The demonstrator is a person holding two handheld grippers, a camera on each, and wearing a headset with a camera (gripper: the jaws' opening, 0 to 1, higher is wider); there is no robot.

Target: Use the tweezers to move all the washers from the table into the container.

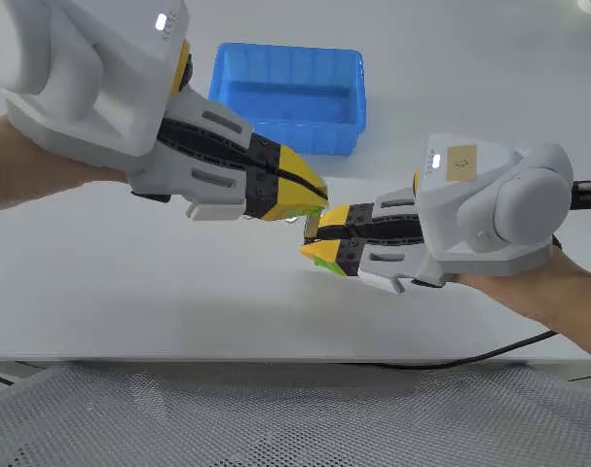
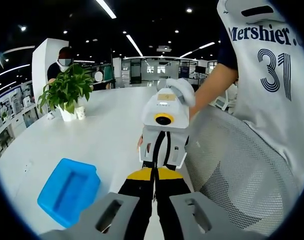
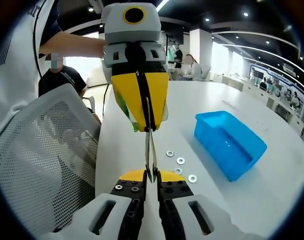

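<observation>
A person at a white tabletop [image 1: 129, 282] holds two grippers with their tips almost meeting, pointed at each other. The left gripper [image 1: 319, 192] comes in from the upper left and the right gripper [image 1: 314, 245] from the lower right. A thin pair of metal tweezers [image 3: 150, 150] runs between them. In the right gripper view, one end sits inside the left gripper's yellow tongs, which are pressed narrow around it. The other end lies between the right gripper's own tongs, which are also drawn nearly together and seem to clamp it. Four small washers [image 3: 180, 160] lie loose on the tabletop just beside the tweezers, between the grippers and a blue container [image 1: 305, 136]. The container stands well apart from them, farther back on the tabletop. Its inside looks bare in the head view, with no washer to be made out. By this reading the task has barely begun: the tweezers are in hand, no washer is gripped, and all four visible washers are left to carry over.
</observation>
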